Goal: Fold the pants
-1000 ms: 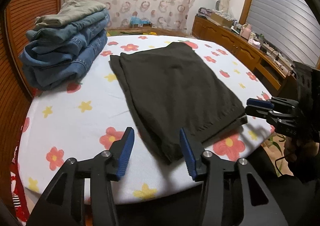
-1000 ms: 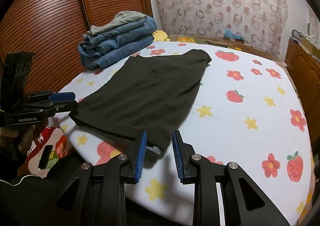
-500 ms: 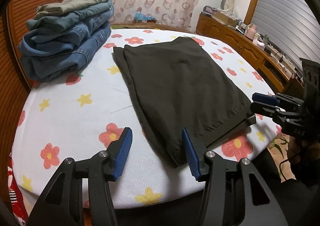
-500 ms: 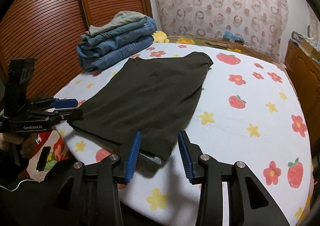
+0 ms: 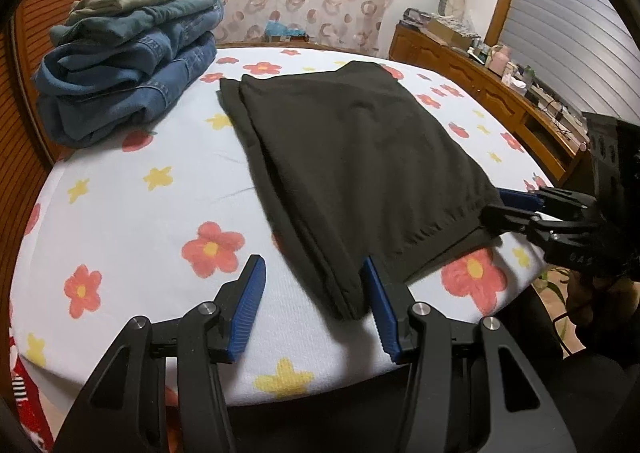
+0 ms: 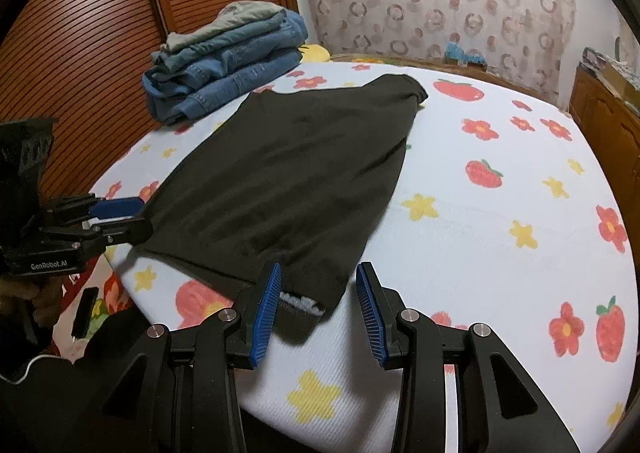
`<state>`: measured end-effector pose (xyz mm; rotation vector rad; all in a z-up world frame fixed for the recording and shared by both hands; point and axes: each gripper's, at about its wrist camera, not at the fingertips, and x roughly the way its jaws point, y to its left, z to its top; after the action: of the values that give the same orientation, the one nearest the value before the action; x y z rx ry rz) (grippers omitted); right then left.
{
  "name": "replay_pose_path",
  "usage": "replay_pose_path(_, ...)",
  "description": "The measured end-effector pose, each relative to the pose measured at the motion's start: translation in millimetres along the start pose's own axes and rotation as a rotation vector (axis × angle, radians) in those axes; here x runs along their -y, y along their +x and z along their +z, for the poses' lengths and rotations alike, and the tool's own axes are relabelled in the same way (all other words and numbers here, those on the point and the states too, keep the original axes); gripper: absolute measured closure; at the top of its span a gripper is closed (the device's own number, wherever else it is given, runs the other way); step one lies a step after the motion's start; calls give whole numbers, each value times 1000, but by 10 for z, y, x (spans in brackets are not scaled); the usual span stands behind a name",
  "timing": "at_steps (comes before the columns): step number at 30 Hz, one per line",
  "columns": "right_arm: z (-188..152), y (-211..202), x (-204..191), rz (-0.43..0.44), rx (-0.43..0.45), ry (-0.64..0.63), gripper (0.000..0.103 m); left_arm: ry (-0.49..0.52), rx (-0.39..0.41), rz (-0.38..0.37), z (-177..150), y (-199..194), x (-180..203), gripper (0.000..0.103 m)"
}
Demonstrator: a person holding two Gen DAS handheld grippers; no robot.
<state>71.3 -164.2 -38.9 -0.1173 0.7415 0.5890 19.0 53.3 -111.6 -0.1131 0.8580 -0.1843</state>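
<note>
Pants (image 5: 352, 157) folded flat at the worktop's (image 5: 132, 221) near edge.
Left tool (image 5: 316, 293) gapes over their near left corner, pads not pressing; right tool (image 6: 318, 293) stands apart around the near right corner, cloth between its pads. Folded jeans (image 5: 128, 73) sit stacked at the far left corner.

At the upper left of your left wrist view sits a stack of folded blue denim jeans topped by an olive-grey garment (image 5: 132, 53), resting on the white sheet printed with red flowers and yellow stars (image 5: 160, 221). A brown wooden sideboard cluttered with small items (image 5: 496, 81) runs along the upper right.
</note>
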Motion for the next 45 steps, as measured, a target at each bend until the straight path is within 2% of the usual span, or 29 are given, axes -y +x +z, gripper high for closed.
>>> replay_pose_path(6, -16, -26, -8, 10, 4, -4, 62, 11, 11, -40, -42, 3, 49, 63)
replay_pose_path(8, -21, -26, -10, 20, 6, 0, 63, 8, 12, -52, -40, 6, 57, 70)
replay_pose_path(15, -16, -48, 17, 46, 6, -4, 85, 18, 21, -65, -20, -5, 116, 84)
replay_pose_path(17, -14, -68, 20, 62, 8, -7, 88, 27, 29, -66, -2, -33, 136, 88)
replay_pose_path(27, 0, -298, 7, 134, 50, -11, 91, 50, 98, -68, 113, -324, 189, 90)
replay_pose_path(41, 11, -783, -77, 153, 142, -72, 93, 84, 214, -84, 347, -708, 229, 90)
replay_pose_path(45, 40, -807, -73, 148, 162, -85, 93, 89, 245, -82, 455, -759, 216, 90)
